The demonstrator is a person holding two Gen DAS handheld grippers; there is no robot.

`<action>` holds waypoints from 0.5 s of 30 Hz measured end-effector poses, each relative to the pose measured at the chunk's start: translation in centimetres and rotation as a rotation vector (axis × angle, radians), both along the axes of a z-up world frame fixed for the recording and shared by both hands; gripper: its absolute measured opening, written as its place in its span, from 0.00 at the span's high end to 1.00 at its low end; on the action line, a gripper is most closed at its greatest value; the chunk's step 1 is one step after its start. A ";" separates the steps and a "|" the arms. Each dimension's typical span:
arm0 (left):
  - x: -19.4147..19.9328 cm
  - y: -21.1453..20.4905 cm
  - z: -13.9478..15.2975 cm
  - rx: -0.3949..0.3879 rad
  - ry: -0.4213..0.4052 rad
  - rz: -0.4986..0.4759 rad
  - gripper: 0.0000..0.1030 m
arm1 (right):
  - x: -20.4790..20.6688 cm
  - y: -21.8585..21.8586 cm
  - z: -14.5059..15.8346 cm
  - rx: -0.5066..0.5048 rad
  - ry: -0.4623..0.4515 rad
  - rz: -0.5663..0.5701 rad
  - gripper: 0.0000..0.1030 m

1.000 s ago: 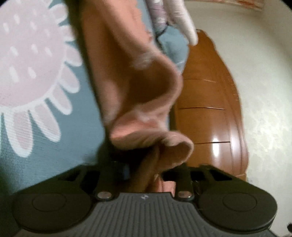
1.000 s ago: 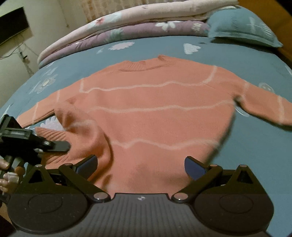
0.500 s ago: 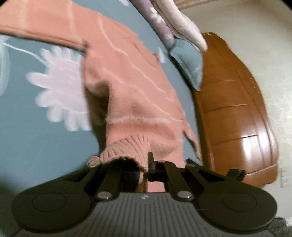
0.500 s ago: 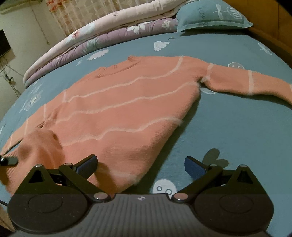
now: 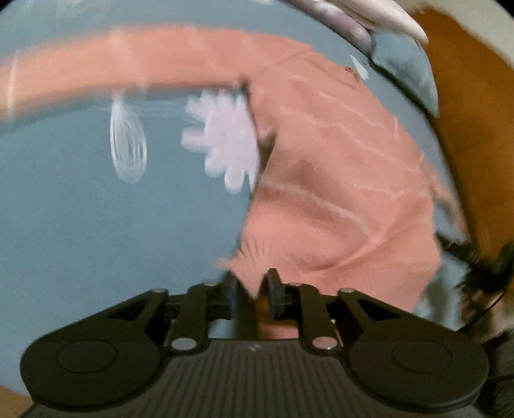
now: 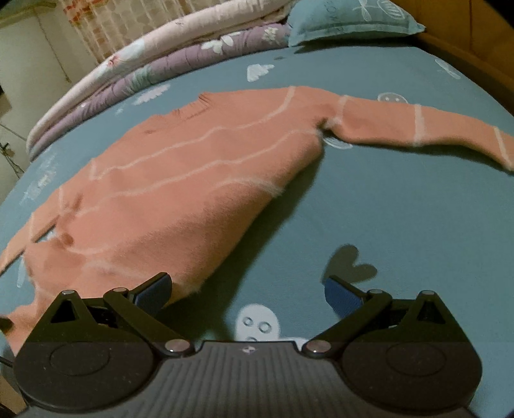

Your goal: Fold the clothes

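— Lying flat on the bed (image 6: 401, 225), that pink sweater (image 6: 180, 193), isn't it? Body spread across the blue sheet, one sleeve (image 6: 417, 128) stretched out to the far right.

— Mostly flat. The near-left hem corner isn't free, though. Look at the left gripper (image 5: 252, 294): its jaws are nearly together with a tongue of the ribbed hem between them, so I'd say it is pinching that corner.

— Why hold it there?

— My guess is to pull the hem straight, so the body lies square before any fold. That view is blurred, so I can't say how firm the pinch is.

— And the right gripper (image 6: 247, 289)?

— Jaws wide apart, holding nothing. It hangs low over the sheet just beside the near-right hem corner, one blue pad (image 6: 154, 289) right at the sweater's edge, the other (image 6: 340, 291) over bare sheet.

— So it would take that corner next?

— Probably; it's placed for it. With both hem corners held, the bottom could be lifted toward the collar, or the sides brought in.

— Anything in the way?

— The folded quilts (image 6: 144, 74) and pillow (image 6: 350, 19) sit at the far end, well apart from the sweater. The other sleeve (image 5: 112, 70) runs out to the left, still unfolded.
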State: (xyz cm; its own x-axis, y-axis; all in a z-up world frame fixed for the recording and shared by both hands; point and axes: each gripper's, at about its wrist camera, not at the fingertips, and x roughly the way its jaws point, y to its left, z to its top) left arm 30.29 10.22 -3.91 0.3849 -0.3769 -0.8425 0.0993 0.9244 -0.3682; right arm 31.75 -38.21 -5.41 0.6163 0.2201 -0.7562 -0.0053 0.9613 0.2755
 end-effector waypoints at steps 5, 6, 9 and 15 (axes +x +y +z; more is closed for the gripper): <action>3.1 -6.2 5.0 0.136 -0.151 -0.228 0.48 | -0.8 0.3 -1.0 -0.126 0.037 0.003 0.00; 3.9 -8.3 5.4 0.128 -0.169 -0.289 0.47 | -1.1 0.4 -1.1 -0.163 0.046 0.003 0.00; 5.6 -15.1 5.9 0.107 -0.201 -0.493 0.38 | -2.3 0.6 -1.2 -0.240 0.061 -0.006 0.00; 4.1 -28.8 4.9 0.185 -0.256 -0.916 0.29 | -5.9 -0.4 -1.2 -0.185 0.052 -0.104 0.00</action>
State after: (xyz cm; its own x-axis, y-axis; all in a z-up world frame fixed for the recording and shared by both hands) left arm 34.37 -18.58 0.96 0.1877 -0.4920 -0.8501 0.8671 0.4896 -0.0919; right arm 25.87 -38.56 -6.58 0.5874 0.0118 -0.8092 0.1057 0.9902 0.0912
